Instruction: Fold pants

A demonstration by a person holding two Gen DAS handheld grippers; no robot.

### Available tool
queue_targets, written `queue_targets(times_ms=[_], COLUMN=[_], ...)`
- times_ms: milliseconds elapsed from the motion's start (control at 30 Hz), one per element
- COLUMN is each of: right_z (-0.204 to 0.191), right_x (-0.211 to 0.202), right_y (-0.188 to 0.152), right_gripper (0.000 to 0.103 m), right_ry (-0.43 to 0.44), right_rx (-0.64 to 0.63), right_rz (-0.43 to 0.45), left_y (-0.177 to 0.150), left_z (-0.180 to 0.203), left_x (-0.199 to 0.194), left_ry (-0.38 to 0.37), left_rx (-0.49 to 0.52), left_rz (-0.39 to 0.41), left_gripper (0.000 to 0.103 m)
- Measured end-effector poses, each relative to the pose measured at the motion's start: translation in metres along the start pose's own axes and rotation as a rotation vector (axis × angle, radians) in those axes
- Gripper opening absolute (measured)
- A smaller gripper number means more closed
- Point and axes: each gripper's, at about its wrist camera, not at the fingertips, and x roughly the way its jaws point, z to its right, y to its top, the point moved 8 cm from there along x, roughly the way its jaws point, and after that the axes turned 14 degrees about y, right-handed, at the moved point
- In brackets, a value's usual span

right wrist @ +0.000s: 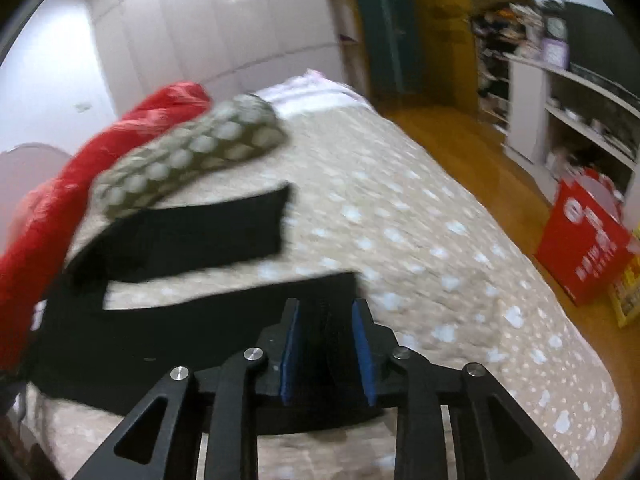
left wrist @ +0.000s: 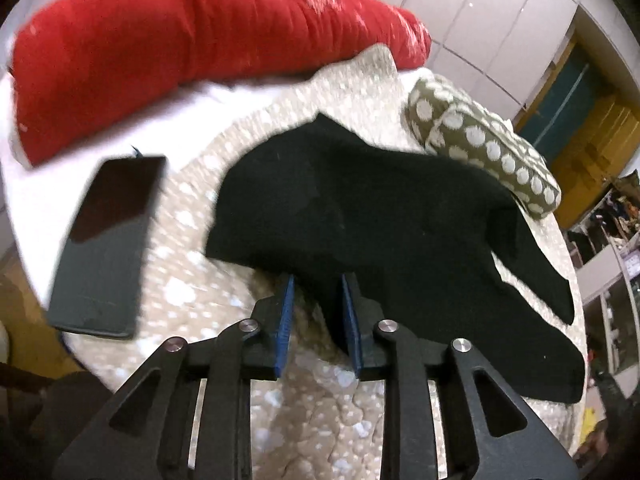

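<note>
Black pants (left wrist: 360, 208) lie on a beige spotted bedcover (left wrist: 192, 280). In the left wrist view my left gripper (left wrist: 319, 278) sits at their near edge, where the cloth bunches between the blue pads and a fold hangs down along the right pad (left wrist: 352, 328). In the right wrist view the two legs spread apart: the far leg (right wrist: 180, 224) lies flat, and the near leg (right wrist: 200, 320) runs into my right gripper (right wrist: 326, 304). There the black cloth fills the gap between its pads. Both grippers are shut on the pants.
A long red cushion (left wrist: 180, 40) and a green cushion with white dots (left wrist: 488, 144) lie behind the pants. A dark phone (left wrist: 108, 248) rests on the bed to the left. Right of the bedcover (right wrist: 440, 260) are a wooden floor, a red box (right wrist: 584, 248) and white shelves (right wrist: 580, 112).
</note>
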Motion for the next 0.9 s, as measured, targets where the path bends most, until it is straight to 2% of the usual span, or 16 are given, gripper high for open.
queue_targets(times_ms=[33, 67, 133, 233, 300, 400, 467, 533, 600, 667, 700, 733, 800, 900], right_z=[-0.015, -0.029, -0.069, -0.112, -0.138, -0.160, -0.165, -0.175, -0.197, -0.231, -0.252, -0.281, -0.320, -0.378], right_x=[0.002, 0.006, 0.022, 0.049, 0.068, 0.103, 0.110, 0.109, 0.106, 0.109, 0.116, 0.129, 0.155, 0.203], right_y=[0.001, 0.002, -0.002, -0.019, -0.034, -0.062, -0.067, -0.058, -0.033, -0.004, 0.010, 0.024, 0.033, 0.030], right_gripper=[0.026, 0.026, 0.027, 0.027, 0.027, 0.028, 0.029, 0.029, 0.030, 0.041, 0.050, 0.054, 0.054, 0.054], right_ry=[0.042, 0.085, 0.213, 0.315, 0.352, 0.355, 0.336, 0.337, 0.392, 0.439, 0.463, 0.507, 0.553, 0.575], right_rx=[-0.027, -0.048, -0.094, -0.138, -0.194, -0.247, -0.279, -0.310, -0.314, -0.353, -0.385, -0.427, -0.490, -0.599], right_rz=[-0.006, -0.018, -0.065, -0.147, -0.202, -0.313, -0.328, -0.347, -0.297, -0.237, -0.213, -0.195, -0.216, -0.305], left_y=[0.003, 0.007, 0.013, 0.023, 0.026, 0.023, 0.022, 0.024, 0.029, 0.033, 0.033, 0.032, 0.030, 0.030], left_z=[-0.003, -0.004, -0.004, -0.001, 0.007, 0.020, 0.024, 0.023, 0.017, 0.008, 0.004, 0.000, -0.007, -0.008], left_x=[-0.005, -0.010, -0.014, -0.016, -0.008, 0.016, 0.038, 0.058, 0.068, 0.072, 0.074, 0.076, 0.082, 0.082], left_ry=[0.020, 0.035, 0.028, 0.018, 0.023, 0.035, 0.075, 0.120, 0.144, 0.149, 0.150, 0.154, 0.127, 0.097], left_rx=[0.002, 0.009, 0.014, 0.001, 0.023, 0.056, 0.069, 0.077, 0.066, 0.050, 0.045, 0.043, 0.036, 0.034], left_rz=[0.021, 0.043, 0.059, 0.080, 0.073, 0.031, -0.003, -0.039, -0.037, -0.020, -0.016, -0.017, -0.034, -0.025], left_gripper=[0.033, 0.047, 0.065, 0.066, 0.066, 0.066, 0.066, 0.066, 0.066, 0.066, 0.066, 0.066, 0.068, 0.069])
